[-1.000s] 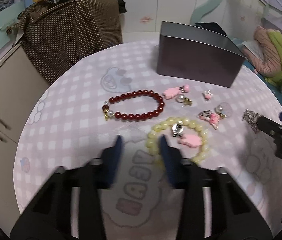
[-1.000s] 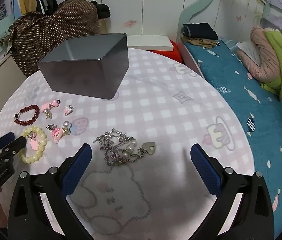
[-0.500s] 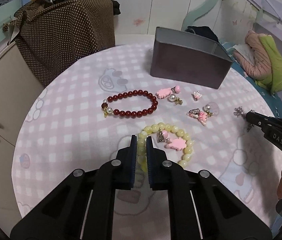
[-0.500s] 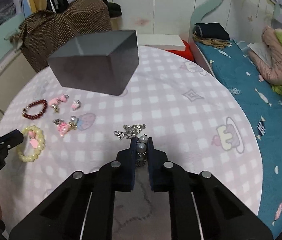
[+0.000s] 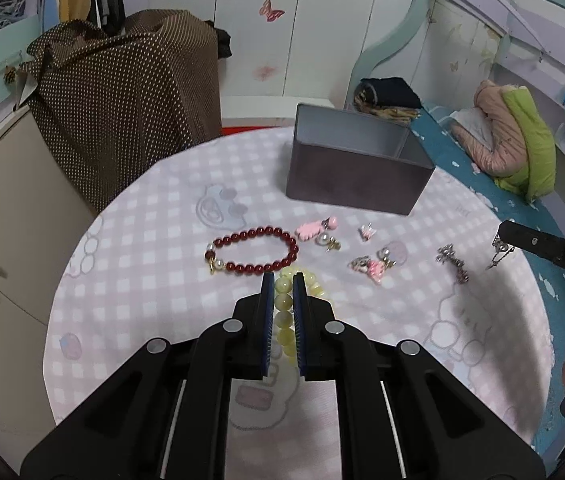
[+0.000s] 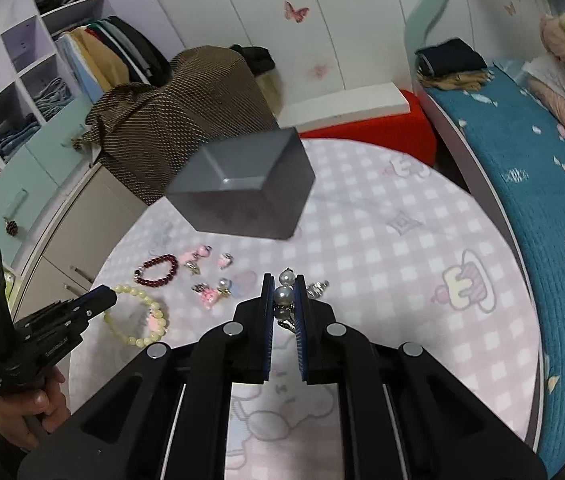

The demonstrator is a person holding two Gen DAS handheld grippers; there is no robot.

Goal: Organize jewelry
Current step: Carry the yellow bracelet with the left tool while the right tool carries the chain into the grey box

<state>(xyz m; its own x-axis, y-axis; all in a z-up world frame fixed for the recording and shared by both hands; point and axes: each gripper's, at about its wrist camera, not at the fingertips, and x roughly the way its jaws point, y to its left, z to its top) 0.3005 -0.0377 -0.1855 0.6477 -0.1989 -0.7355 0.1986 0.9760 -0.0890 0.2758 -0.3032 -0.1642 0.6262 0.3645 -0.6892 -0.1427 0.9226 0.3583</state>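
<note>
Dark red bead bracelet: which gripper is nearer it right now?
Left. The left gripper, shut on the yellow bead bracelet, is just beside the dark red bead bracelet; the right gripper holds the pearl chain farther off.

Left tongs (image 5: 283,280) and right tongs (image 6: 283,284) both clamped, angled downward.

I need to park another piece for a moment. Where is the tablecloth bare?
Bare: the checked tablecloth right of the grey tin box, toward the bed, and the near strip by the printed bear. Crowded: the stretch in front of the box, with the red bead bracelet, pink charms and pearl earrings.
</note>
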